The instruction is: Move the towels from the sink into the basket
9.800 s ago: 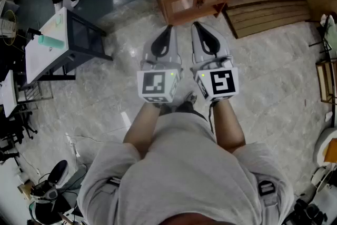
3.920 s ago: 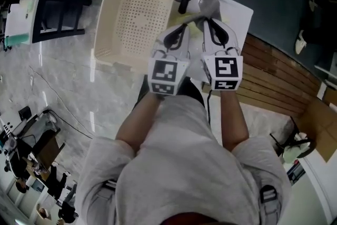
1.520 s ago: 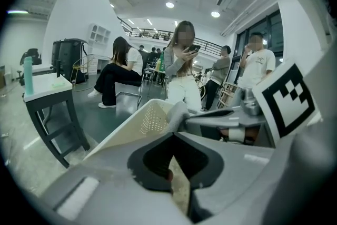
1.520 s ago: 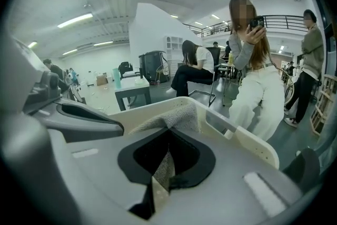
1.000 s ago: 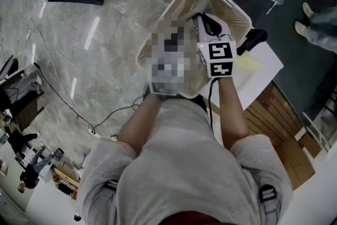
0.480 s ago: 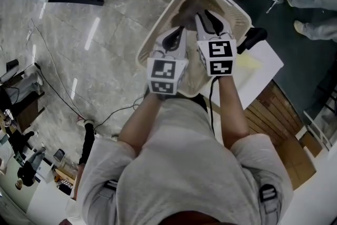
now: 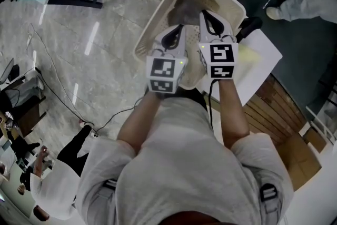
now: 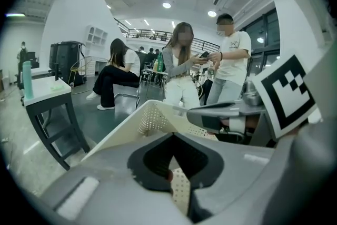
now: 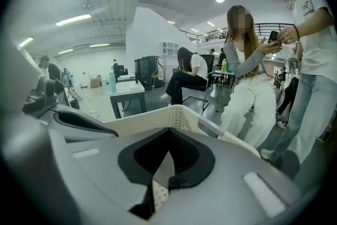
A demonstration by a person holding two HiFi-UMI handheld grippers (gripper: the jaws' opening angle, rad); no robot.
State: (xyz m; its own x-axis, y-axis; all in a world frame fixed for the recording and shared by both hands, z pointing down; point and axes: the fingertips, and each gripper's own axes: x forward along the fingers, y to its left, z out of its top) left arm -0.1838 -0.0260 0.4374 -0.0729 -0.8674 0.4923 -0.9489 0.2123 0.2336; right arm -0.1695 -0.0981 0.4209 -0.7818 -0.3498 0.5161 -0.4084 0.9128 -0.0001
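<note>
A grey towel [image 7: 185, 8] lies crumpled in the far end of the cream basket [image 7: 156, 26], which sits partly on a white surface [image 7: 259, 67]. Both claws hang side by side over the basket, tips pointing at the towel but not touching it. The left claw [image 7: 177, 29] is clenched and holds nothing. The right claw [image 7: 206, 14] has just snapped closed, also on nothing. Both claw views show the basket's perforated rim just past the jaws, with people [image 9: 251, 81] beyond it.
</note>
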